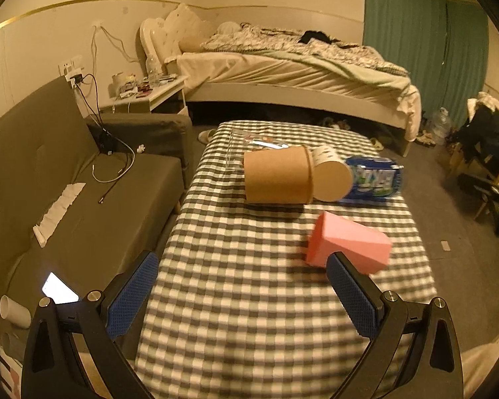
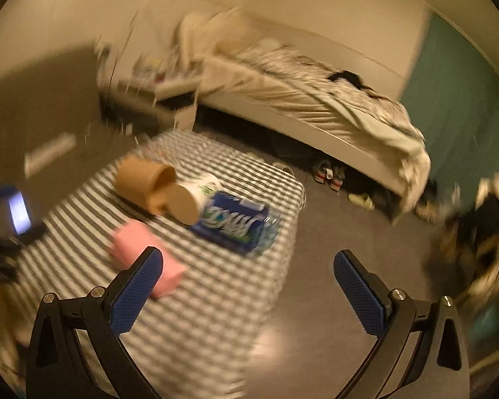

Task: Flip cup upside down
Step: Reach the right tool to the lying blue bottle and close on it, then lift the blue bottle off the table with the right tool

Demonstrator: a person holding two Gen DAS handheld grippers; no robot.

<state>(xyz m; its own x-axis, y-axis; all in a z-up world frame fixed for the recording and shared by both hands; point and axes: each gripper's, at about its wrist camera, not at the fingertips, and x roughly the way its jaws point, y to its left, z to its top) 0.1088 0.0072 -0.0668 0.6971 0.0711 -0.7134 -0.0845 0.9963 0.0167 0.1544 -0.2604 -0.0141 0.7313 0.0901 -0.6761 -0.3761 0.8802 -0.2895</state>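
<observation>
A brown paper cup point(image 1: 276, 178) lies on its side on the checkered table point(image 1: 236, 266), mouth toward the right, against a white printed cup point(image 1: 331, 176) that also lies tipped. The right wrist view, blurred, shows the brown cup point(image 2: 143, 179) with its mouth facing the white cup point(image 2: 191, 199). My left gripper point(image 1: 243, 286) stands open above the table's near part, well short of the cups. My right gripper point(image 2: 248, 282) hangs open over the table's right edge and the floor, holding nothing.
A pink box point(image 1: 347, 244) lies near the left gripper's right finger. A blue packet point(image 1: 374, 181) sits behind the cups. A grey sofa point(image 1: 66, 183) with cables and a lit phone point(image 1: 60, 289) flanks the table's left; a bed point(image 1: 282, 63) stands beyond.
</observation>
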